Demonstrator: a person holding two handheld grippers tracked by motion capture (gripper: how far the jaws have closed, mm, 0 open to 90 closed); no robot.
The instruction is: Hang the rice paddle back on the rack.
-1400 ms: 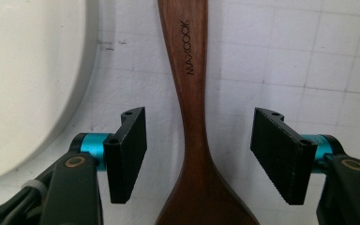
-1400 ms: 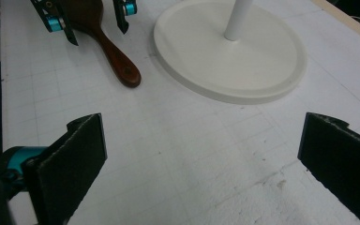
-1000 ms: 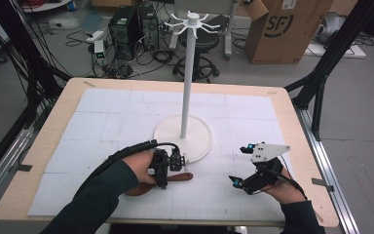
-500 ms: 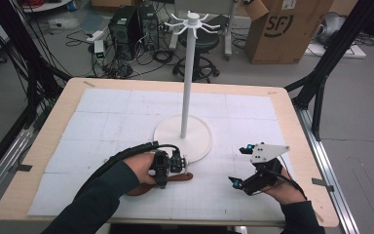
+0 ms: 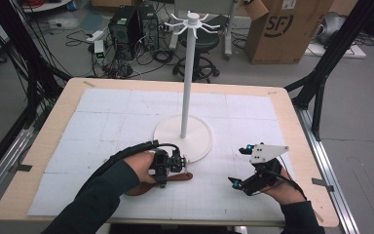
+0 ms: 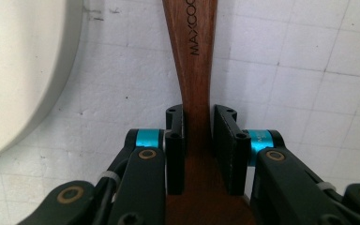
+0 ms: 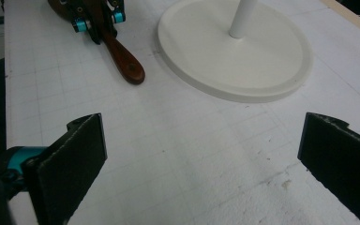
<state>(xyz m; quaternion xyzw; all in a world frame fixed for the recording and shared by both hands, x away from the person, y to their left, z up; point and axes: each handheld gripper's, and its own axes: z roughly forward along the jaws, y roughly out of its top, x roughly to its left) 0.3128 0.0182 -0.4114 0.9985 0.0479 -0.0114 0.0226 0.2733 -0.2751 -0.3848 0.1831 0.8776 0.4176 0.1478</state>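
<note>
Wooden spoon [image 6: 197,65] unmoved, grip unchanged.

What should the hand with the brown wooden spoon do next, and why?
Probably lift it a little. The left gripper has its jaws closed on the narrow handle of the wooden spoon, which lies flat on the white mat beside the stand's base. The right gripper sits open, apart.

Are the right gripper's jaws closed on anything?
No, the right gripper stands wide open over the bare mat, its jaws far apart with nothing between them.
</note>
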